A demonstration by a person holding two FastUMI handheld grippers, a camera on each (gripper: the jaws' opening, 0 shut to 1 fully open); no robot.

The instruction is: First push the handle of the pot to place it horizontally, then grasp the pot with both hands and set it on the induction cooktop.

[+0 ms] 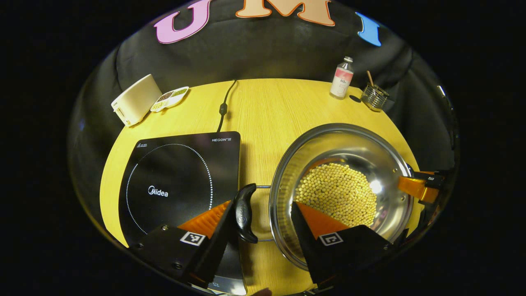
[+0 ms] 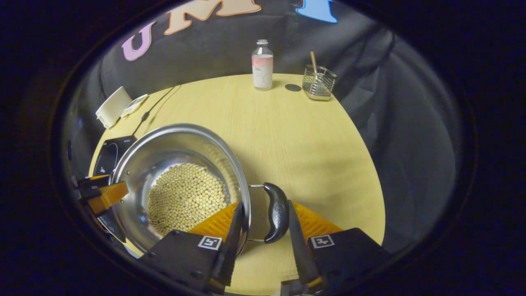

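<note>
Found the pot (image 1: 357,139) resting on the yellow table (image 1: 267,107), just beside the induction cooktop (image 1: 176,185) and not yet on it, with a bed of pale beans (image 1: 337,193) covering its base. Caught the left gripper (image 1: 263,205) spread wide and unclenched, astride the pot's left handle (image 1: 244,213): one finger outside against the handle's black grip, the other reaching over the rim above the beans. Could not tell whether that inner finger touched the steel. Picked out the right gripper (image 1: 419,187) at the pot's far rim in the left gripper view.

From the right gripper view, saw the right gripper (image 2: 264,203) likewise parted, straddling the right handle (image 2: 276,211), which lay level; one finger sat at the rim, the other just beside the grip, with no squeeze visible. Spotted the left gripper (image 2: 102,193) across the pot (image 2: 164,144), and the cooktop (image 2: 107,152) behind it.

Noted at the table's back edge a bottle (image 1: 342,78), a wire holder (image 1: 374,96), a white box (image 1: 133,100) and a small dish (image 1: 169,98).
</note>
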